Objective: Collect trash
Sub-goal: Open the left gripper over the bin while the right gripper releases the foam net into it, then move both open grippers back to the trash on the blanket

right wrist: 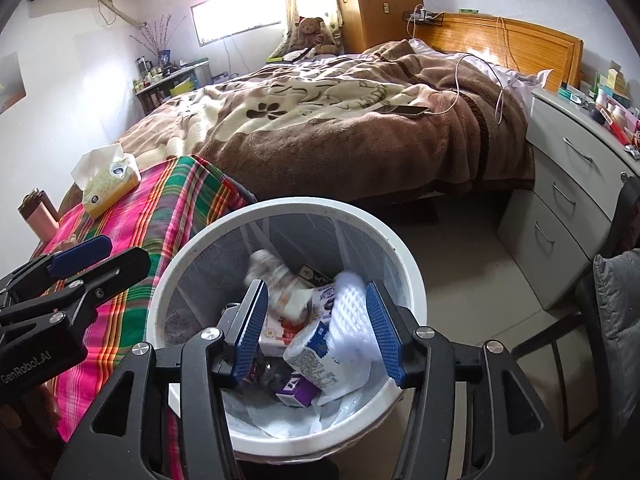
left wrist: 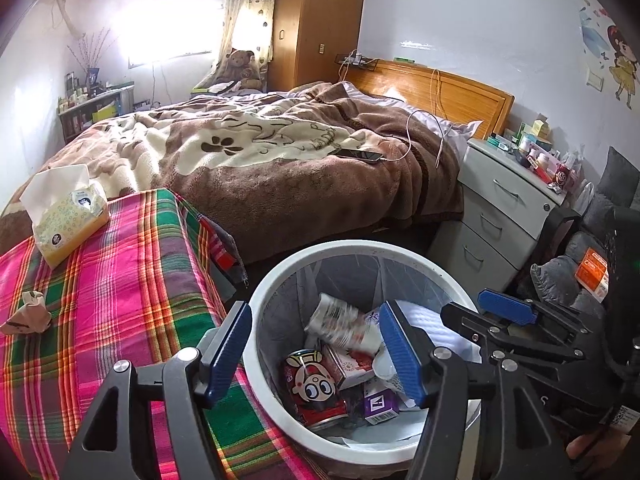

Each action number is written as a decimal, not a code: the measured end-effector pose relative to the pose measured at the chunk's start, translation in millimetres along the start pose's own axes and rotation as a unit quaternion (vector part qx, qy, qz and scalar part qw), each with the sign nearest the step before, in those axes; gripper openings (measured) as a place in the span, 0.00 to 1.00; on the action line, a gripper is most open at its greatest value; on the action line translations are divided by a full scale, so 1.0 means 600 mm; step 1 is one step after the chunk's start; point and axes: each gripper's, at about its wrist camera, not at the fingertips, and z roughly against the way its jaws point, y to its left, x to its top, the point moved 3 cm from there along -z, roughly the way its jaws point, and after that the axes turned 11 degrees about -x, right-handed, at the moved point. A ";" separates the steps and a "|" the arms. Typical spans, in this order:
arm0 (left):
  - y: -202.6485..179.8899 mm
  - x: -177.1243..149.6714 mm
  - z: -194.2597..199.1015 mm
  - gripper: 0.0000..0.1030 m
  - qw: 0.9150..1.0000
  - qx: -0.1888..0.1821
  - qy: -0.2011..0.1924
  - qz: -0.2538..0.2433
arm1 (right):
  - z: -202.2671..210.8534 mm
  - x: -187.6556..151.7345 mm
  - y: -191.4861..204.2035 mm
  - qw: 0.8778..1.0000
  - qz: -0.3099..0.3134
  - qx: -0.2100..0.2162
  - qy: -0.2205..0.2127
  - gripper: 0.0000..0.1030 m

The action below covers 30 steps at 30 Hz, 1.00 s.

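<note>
A lived-in bedroom: a bed (left wrist: pixel 280 148) under a brown and cream blanket, a white bedside chest of drawers (left wrist: pixel 500 216), and in the foreground a low surface draped in a pink and green plaid cloth (left wrist: pixel 120 280). Just beside that cloth stands the white bin (left wrist: pixel 280 276), lined with a thin bag and already holding a red cartoon can (left wrist: pixel 316 392), a purple carton (left wrist: pixel 380 402) and several wrappers. Both tools hang over its mouth: the left gripper (left wrist: pixel 316 350) and the right gripper (right wrist: pixel 320 330) each have their fingers apart with nothing clamped, and blurred paper pieces (right wrist: pixel 276 276) appear to be dropping into the bin below them. The release looks right, I judge; the thing to mind is holding both tools over the middle of the opening until every piece is clear of the rim, then lifting straight up so no pad catches the liner. On the cloth a crumpled scrap (left wrist: pixel 28 314) remains, well apart from the tissue pack (left wrist: pixel 68 216), and it seems the likely next pick
</note>
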 end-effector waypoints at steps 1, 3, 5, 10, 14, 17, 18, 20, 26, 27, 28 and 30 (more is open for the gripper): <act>0.001 0.000 0.003 0.64 1.000 0.001 -0.001 0.000 | 0.001 0.000 0.001 1.000 0.000 0.000 0.000 0.51; 0.003 -0.001 0.007 0.64 1.000 0.002 -0.003 0.002 | 0.004 -0.001 0.002 1.000 -0.001 0.001 -0.002 0.51; 0.006 -0.002 0.013 0.64 1.000 0.004 -0.006 0.005 | 0.006 -0.001 0.005 1.000 -0.001 0.002 -0.004 0.51; 0.013 -0.007 0.031 0.64 1.000 0.008 -0.011 0.008 | 0.013 0.000 0.008 1.000 -0.005 0.006 -0.010 0.51; 0.023 -0.011 0.049 0.64 1.000 0.014 -0.019 0.016 | 0.020 -0.001 0.016 1.000 -0.003 0.010 -0.017 0.51; 0.032 -0.017 0.064 0.64 0.999 0.022 -0.024 0.020 | 0.022 -0.001 0.022 1.000 -0.002 0.015 -0.019 0.51; 0.036 -0.018 0.067 0.64 0.999 0.023 -0.025 0.022 | 0.023 -0.001 0.025 1.000 -0.002 0.017 -0.020 0.51; 0.045 -0.021 0.078 0.64 0.999 0.028 -0.027 0.027 | 0.026 -0.002 0.031 1.000 0.000 0.021 -0.022 0.51; 0.068 -0.034 0.115 0.64 0.997 0.056 -0.041 0.033 | 0.037 -0.001 0.054 0.999 0.006 0.038 -0.034 0.52; 0.073 -0.036 0.120 0.64 0.997 0.058 -0.043 0.035 | 0.039 0.000 0.058 0.998 0.006 0.041 -0.036 0.52; 0.080 -0.039 0.129 0.64 0.996 0.058 -0.046 0.040 | 0.040 0.000 0.063 0.998 0.006 0.045 -0.038 0.53; 0.091 -0.044 0.141 0.64 0.995 0.068 -0.050 0.045 | 0.043 0.000 0.074 0.998 0.010 0.051 -0.041 0.53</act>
